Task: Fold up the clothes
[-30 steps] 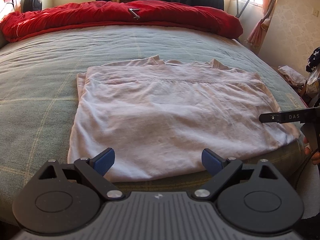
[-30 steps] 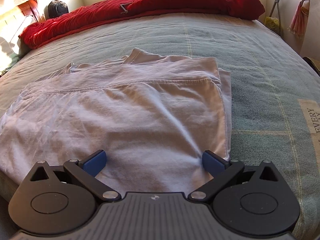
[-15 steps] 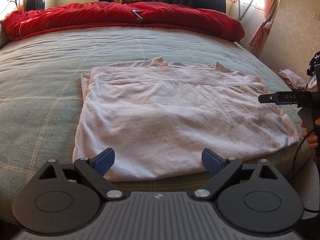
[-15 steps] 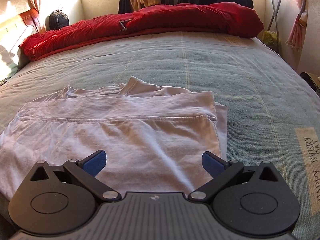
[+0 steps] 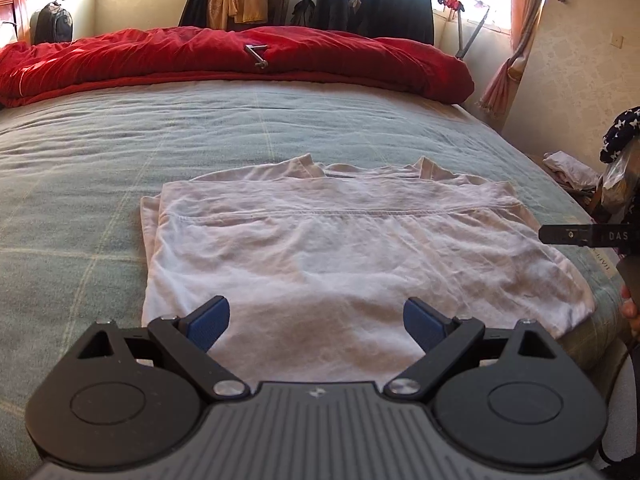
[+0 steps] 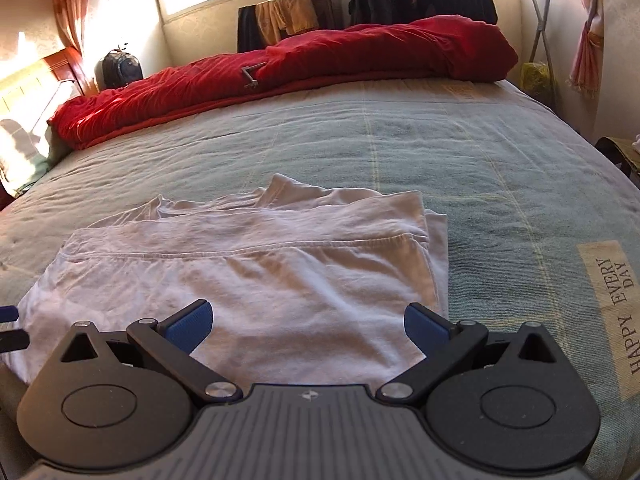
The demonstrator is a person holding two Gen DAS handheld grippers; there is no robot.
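On the bed's near edge | left claw (image 5: 316,322) and right claw (image 6: 308,320) both released, lifted back since a second ago | shirt (image 5: 340,256) lies folded in half on bed (image 5: 80,168) | next fold pending.

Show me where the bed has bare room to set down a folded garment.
Bare grey-green bedspread lies between the folded white shirt and the rumpled red duvet, and also on either side of the shirt. The near edge is crowded by the shirt.
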